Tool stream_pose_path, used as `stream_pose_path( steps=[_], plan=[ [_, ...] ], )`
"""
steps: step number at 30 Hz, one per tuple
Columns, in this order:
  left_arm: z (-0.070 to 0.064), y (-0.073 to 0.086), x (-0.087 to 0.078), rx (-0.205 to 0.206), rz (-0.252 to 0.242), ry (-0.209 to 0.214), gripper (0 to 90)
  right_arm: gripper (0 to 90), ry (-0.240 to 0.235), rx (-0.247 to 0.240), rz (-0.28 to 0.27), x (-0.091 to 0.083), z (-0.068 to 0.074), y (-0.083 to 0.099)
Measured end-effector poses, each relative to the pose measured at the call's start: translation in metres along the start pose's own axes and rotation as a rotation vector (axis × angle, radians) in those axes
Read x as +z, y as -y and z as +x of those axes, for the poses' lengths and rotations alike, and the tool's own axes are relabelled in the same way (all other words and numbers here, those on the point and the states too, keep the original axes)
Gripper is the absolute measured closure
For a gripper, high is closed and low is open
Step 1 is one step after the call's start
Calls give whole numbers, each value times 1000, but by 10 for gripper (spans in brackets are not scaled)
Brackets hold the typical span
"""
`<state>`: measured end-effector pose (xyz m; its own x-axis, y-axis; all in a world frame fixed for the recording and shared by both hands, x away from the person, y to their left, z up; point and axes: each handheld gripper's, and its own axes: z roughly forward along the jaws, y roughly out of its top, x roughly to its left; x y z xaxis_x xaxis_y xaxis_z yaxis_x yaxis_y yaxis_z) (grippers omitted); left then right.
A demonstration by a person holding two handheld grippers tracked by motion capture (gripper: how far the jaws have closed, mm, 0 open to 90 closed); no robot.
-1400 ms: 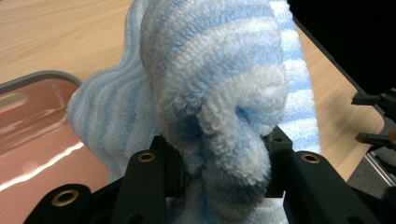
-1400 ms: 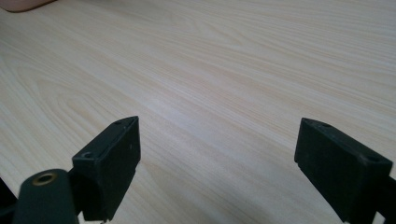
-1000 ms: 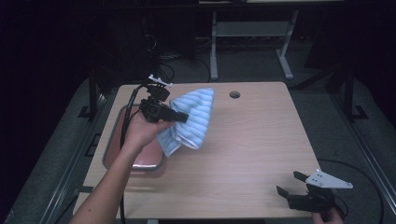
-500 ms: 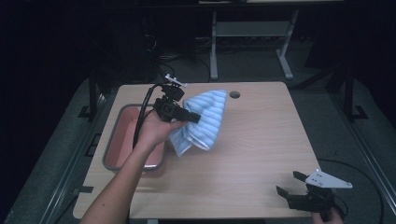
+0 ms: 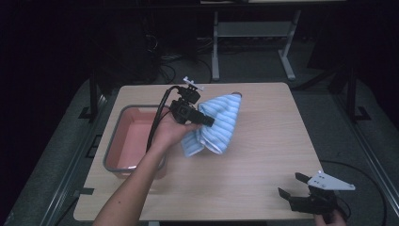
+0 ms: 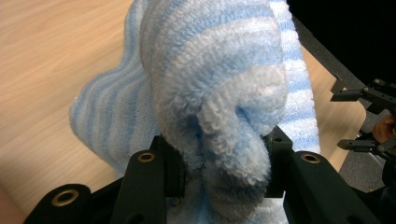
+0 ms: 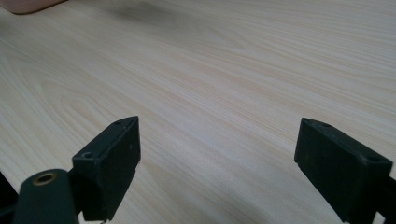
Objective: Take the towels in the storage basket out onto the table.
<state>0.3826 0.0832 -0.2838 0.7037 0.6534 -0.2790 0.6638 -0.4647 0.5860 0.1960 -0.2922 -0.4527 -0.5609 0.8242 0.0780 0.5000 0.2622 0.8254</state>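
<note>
High view, near edge first: right gripper (image 5: 301, 187) sits idle at the near right corner of the table (image 5: 263, 155), jaws spread wide, nothing btwn them. Right gripper view agrees: two black jaws well apart over bare wood.

Mid-table, a bit left of centre: left gripper (image 5: 207, 120) has the towel (image 5: 221, 117) pinched, blue-and-white striped terry. It's bunched and draped, lower folds look to be resting on the wood, top end reaching twd the far edge near the cable hole (image 5: 237, 94). Left gripper view shows the grip close up: a fat roll of towel (image 6: 224, 93) squeezed btwn both jaws, fabric bulging out over and around them.

Just left of the hand, along the left edge, is the pink tub (image 5: 136, 136), apparently empty.

My read: the towel's being carried or dragged, maybe twd the tub, can't be sure. To do it well:
- keep the pinch firm; the bite is thick, and terry compresses, so it could creep out if pressure eases
- lift high enough that the trailing folds clear the tub's rim, otherwise they'll snag or drag
- go slow, the hanging part will swing
- let go only once most of the cloth is supported
- right gripper is far off; bring it in if the loose end needs holding or spreading.
</note>
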Motion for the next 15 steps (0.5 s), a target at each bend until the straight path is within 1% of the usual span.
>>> stream_pose_path(
  steps=[1, 6, 8, 9, 11, 14, 15],
  plan=[
    [-1, 0, 2, -1, -3, 10, 618, 137, -1, -3, -3, 0, 0, 0],
    [-3, -3, 17, 5, 11, 7, 617, 138, -2, -4, -4, -1, -1, 0],
    [-3, -4, 23, 0, 12, 12, 617, 137, -4, -2, -2, -1, -1, 1],
    [-2, -5, 27, 6, 17, 13, 617, 137, -4, -2, -5, -1, -2, 1],
    [-2, -5, 34, 3, 29, 12, 617, 137, -2, 7, -7, -1, -3, 1],
    [-2, -5, 43, 5, 40, 0, 616, 137, -1, 3, -9, -2, -4, 2],
    [-1, -4, 49, -4, 44, 2, 614, 137, -3, 6, -8, -2, -4, 2]
  ],
)
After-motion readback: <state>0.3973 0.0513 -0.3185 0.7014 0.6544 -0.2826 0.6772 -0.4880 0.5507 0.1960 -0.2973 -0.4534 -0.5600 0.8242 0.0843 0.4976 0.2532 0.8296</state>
